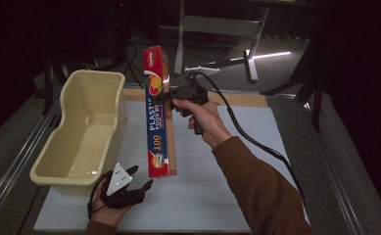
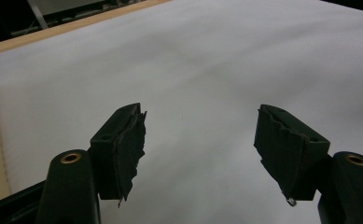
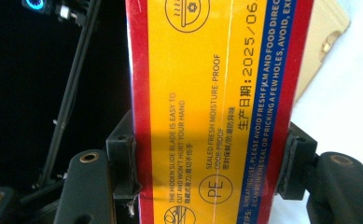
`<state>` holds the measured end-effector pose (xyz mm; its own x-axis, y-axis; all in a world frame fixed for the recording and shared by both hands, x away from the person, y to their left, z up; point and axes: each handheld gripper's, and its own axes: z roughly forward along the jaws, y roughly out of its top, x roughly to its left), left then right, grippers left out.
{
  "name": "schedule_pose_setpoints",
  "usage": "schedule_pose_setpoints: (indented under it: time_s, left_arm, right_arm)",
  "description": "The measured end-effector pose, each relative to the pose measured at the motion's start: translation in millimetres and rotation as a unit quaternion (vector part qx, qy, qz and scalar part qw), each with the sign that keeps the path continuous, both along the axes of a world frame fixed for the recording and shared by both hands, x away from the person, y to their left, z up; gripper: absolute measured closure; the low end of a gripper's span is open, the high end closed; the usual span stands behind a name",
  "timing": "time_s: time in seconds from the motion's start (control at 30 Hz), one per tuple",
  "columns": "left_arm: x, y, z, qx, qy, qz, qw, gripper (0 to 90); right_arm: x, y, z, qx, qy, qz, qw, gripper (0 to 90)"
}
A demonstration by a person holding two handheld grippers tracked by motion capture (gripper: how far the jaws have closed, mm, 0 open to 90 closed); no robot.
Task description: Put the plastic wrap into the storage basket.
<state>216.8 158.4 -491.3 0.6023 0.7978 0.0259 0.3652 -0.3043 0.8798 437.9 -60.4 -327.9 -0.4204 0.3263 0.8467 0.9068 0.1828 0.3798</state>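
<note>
Nearest, at lower left of the high view, the left gripper (image 1: pixel 138 178) rests with jaws spread, empty. Farther up, at frame centre, the right gripper (image 1: pixel 167 100) clamps the plastic wrap box (image 1: pixel 157 112), held upright beside the beige tub (image 1: pixel 80 132).

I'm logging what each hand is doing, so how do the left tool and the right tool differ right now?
The right tool is shut on the plastic wrap box, holding it above the table; the left tool stands open with nothing between its pads. The right tool is raised over the white mat, while the left tool sits low near the cream tub. Both are black, hand-held and two-jawed.
</note>
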Motion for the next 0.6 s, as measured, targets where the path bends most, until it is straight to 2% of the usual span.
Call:
schedule_pose_setpoints:
  time_s: [0.13,0.3,0.43,0.6]
  left_arm:
    - [-0.1,0.1,0.2,-0.001,-0.001,-0.001,1.0000,32.8]
    - [0.2,0.0,0.2,-0.002,-0.001,-0.002,1.0000,32.8]
    - [0.4,-0.3,0.2,-0.004,-0.001,-0.003,1.0000,32.8]
    - [0.1,-0.5,0.6,-0.006,-0.001,-0.005,1.0000,32.8]
  right_arm:
    - [1.9,4.4,2.3,0.016,0.012,-0.017,0.9997,38.8]
    - [2.0,9.9,5.3,0.016,0.007,-0.040,0.9991,38.9]
    - [3.7,14.1,7.1,0.037,0.021,-0.059,0.9973,38.8]
    - [5.4,17.6,7.4,0.049,0.026,-0.076,0.9956,38.8]
